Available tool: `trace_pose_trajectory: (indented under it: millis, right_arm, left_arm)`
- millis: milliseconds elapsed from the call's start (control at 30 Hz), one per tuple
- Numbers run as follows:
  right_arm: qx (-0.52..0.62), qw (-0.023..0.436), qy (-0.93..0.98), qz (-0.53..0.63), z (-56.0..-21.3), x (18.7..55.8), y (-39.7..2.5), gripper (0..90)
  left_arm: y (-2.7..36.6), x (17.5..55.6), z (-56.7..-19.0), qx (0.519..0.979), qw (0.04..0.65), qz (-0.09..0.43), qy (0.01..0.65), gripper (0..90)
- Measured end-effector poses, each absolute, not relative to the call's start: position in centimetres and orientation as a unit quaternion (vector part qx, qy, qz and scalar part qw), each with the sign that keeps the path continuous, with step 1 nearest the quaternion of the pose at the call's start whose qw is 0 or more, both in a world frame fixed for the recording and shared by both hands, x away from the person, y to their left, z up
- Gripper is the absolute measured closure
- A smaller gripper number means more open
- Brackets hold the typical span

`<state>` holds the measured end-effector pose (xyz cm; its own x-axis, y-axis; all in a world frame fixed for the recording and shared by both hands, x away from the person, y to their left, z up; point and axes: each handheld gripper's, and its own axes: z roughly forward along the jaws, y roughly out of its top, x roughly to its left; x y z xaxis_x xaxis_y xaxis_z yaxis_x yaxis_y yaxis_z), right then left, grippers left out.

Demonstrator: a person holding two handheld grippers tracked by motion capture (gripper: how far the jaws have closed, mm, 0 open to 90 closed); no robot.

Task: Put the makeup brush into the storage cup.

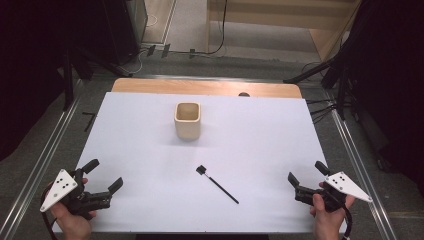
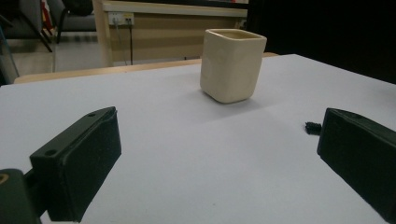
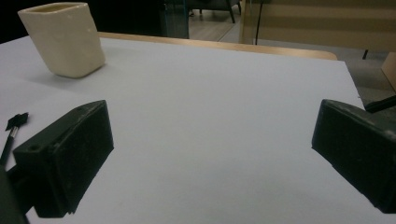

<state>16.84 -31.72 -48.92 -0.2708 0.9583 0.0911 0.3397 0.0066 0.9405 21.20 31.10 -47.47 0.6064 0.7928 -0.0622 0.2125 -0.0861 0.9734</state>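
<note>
Tabletop (image 1: pixel 150 200): white sheet over a wooden top, dark room and grey floor around it.
Cup (image 1: pixel 187 121): cream, square-sided, upright toward the far middle.
Brush (image 1: pixel 217 184): thin black stick with a small head, lying flat between the grippers, apart from the cup.
Left gripper (image 1: pixel 103 175): near-left corner, jaws wide, holding nothing.
Right gripper (image 1: pixel 306 175): near-right corner, jaws wide, holding nothing.
</note>
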Motion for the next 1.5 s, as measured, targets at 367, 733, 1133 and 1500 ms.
trace_pose_trajectory:
  millis: [367, 733, 1133, 1500]
  right_arm:
    - [0.498, 0.306, 0.660, 0.472, -48.3, 17.4, -30.5, 0.0]
    - [0.466, 0.272, 0.697, 0.471, -46.8, 19.0, -27.5, 1.8]
    - [0.437, 0.241, 0.724, 0.475, -45.4, 20.4, -24.4, 7.7]
    - [0.420, 0.229, 0.737, 0.477, -45.0, 21.5, -22.2, 8.6]
  left_arm:
    - [31.1, 21.2, -47.5, 0.690, 0.569, 0.254, 0.367, 0.3]
    - [31.2, 21.0, -47.5, 0.690, 0.568, 0.255, 0.369, 0.3]
    - [31.1, 21.1, -47.6, 0.691, 0.567, 0.254, 0.370, 0.3]
    - [31.1, 21.1, -47.6, 0.691, 0.568, 0.252, 0.369, 0.3]
